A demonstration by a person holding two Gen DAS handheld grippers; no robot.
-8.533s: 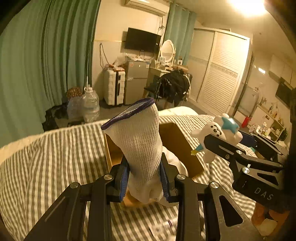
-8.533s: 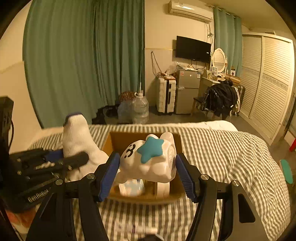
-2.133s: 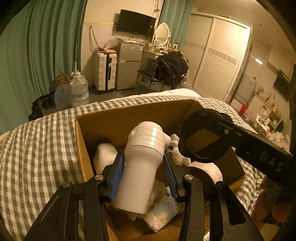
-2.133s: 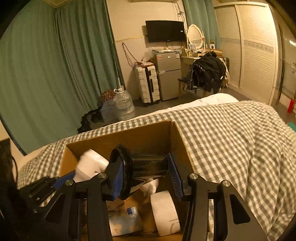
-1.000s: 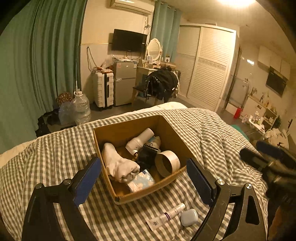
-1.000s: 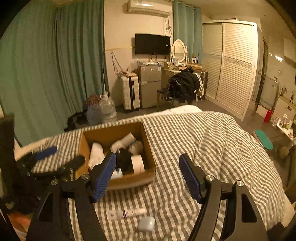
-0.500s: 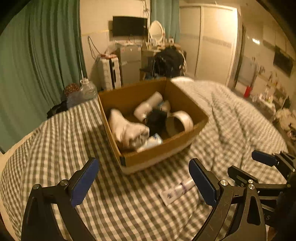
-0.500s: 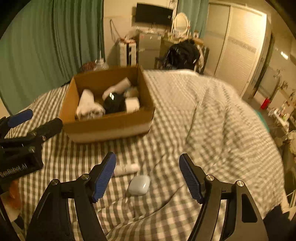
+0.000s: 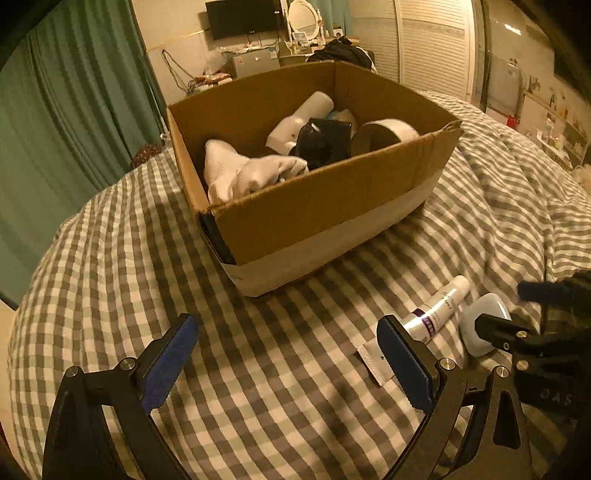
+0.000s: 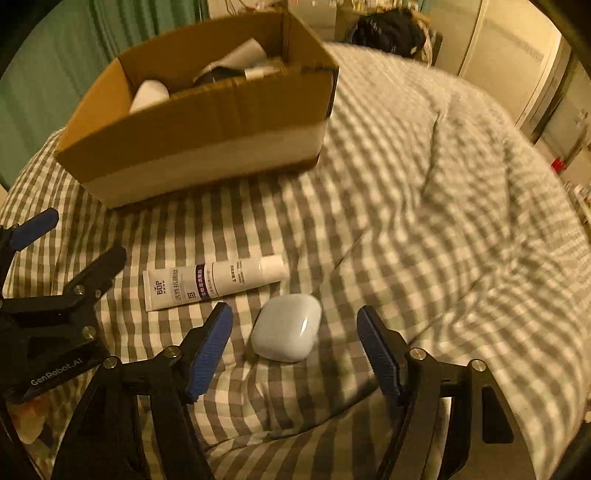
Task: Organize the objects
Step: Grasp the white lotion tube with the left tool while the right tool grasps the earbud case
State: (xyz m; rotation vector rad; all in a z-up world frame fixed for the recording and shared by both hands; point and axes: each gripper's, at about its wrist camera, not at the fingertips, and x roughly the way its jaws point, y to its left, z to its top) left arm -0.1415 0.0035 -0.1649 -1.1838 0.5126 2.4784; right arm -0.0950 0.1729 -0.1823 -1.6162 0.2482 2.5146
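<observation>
A cardboard box (image 9: 332, 206) (image 10: 207, 122) stands on the checked bed cover and holds a white sock (image 9: 247, 173), a white bottle (image 9: 299, 118), a black item (image 9: 325, 142) and a tape roll (image 9: 384, 133). A white tube (image 10: 214, 282) (image 9: 436, 310) and a white earbud case (image 10: 286, 326) (image 9: 480, 325) lie in front of the box. My right gripper (image 10: 295, 350) is open, low over the case, which lies between its fingers. My left gripper (image 9: 288, 358) is open and empty over the cover, left of the tube.
The checked bed cover (image 10: 424, 184) rolls in folds to the right. Green curtains (image 9: 55, 110) hang at the left. A TV (image 9: 242, 16), a small fridge (image 9: 255, 61) and a wardrobe (image 9: 432, 40) stand at the back of the room.
Both grippers have dropped down and forward towards the bed. The right one now straddles the earbud case. The left one has come down beside the tube.
</observation>
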